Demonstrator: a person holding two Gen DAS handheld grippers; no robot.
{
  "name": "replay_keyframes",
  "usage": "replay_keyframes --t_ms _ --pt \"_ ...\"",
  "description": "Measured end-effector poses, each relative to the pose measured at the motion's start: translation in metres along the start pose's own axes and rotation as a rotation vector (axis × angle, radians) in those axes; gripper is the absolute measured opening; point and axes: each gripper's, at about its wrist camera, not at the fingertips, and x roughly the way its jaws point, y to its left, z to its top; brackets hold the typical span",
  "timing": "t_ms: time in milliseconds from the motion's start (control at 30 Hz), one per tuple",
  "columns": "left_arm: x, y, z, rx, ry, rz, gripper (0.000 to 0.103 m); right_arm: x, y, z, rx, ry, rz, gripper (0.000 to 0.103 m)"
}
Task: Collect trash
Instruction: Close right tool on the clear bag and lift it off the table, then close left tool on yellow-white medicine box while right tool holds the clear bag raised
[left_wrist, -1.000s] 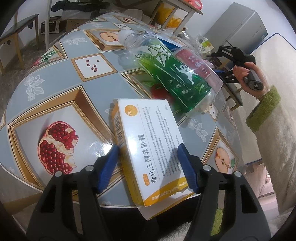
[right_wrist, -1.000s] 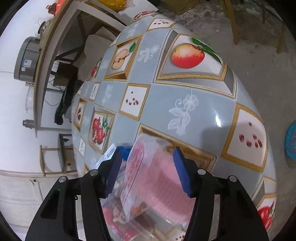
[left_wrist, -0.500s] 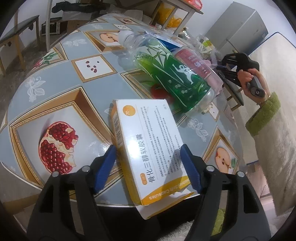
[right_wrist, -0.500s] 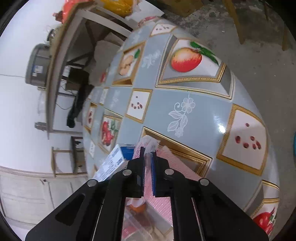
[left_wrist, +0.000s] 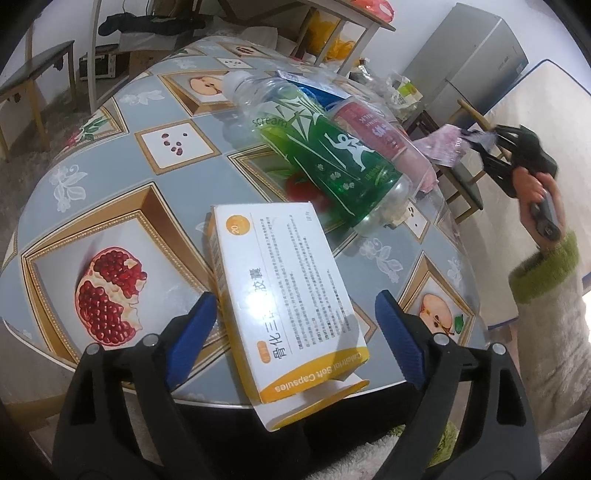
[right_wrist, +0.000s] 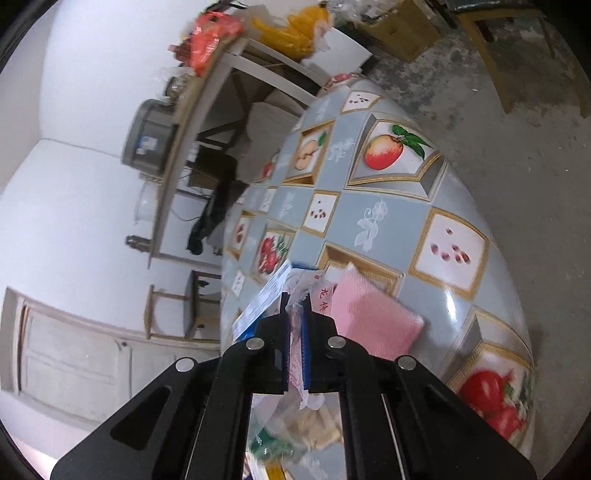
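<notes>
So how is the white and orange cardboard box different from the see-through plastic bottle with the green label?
The white and orange cardboard box is flat-sided and printed with text you cannot see through; the see-through plastic bottle with the green label is round and clear at both ends. The box sticks out over the table edge, between open blue pads; the bottle lies farther in. Both lie flat.

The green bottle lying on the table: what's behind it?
Behind the green bottle lies a pink-labelled bottle against it, then a blue packet and crumpled wrappers. The bottles hide the packet's lower part and the table beneath.
</notes>
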Motion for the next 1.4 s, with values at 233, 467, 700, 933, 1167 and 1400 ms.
replay_keyframes --t_ms 233,467,700,933,1167,1400 --pt "0.009 -0.006 0.001 -0.003 0.037 0.040 0.084 -0.060 -0.013 -0.047 -0.057 -0.010 0.053 0.005" --pt "0.017 -0.016 -0.001 0.002 0.056 0.108 0.084 -0.097 -0.023 -0.115 -0.153 -0.005 0.053 0.005" --pt "0.022 -0.031 -0.009 0.075 0.059 0.225 0.080 -0.106 -0.034 -0.165 -0.197 0.001 0.041 0.005" --pt "0.008 -0.037 -0.011 0.078 0.029 0.227 0.076 -0.117 -0.039 -0.184 -0.214 -0.003 0.075 0.005" --pt "-0.013 -0.056 -0.010 0.068 -0.001 0.145 0.073 -0.137 -0.045 -0.189 -0.209 -0.034 0.135 0.005" --pt "-0.012 -0.074 -0.010 0.058 0.031 0.067 0.038 -0.153 -0.056 -0.191 -0.188 -0.061 0.169 0.005"
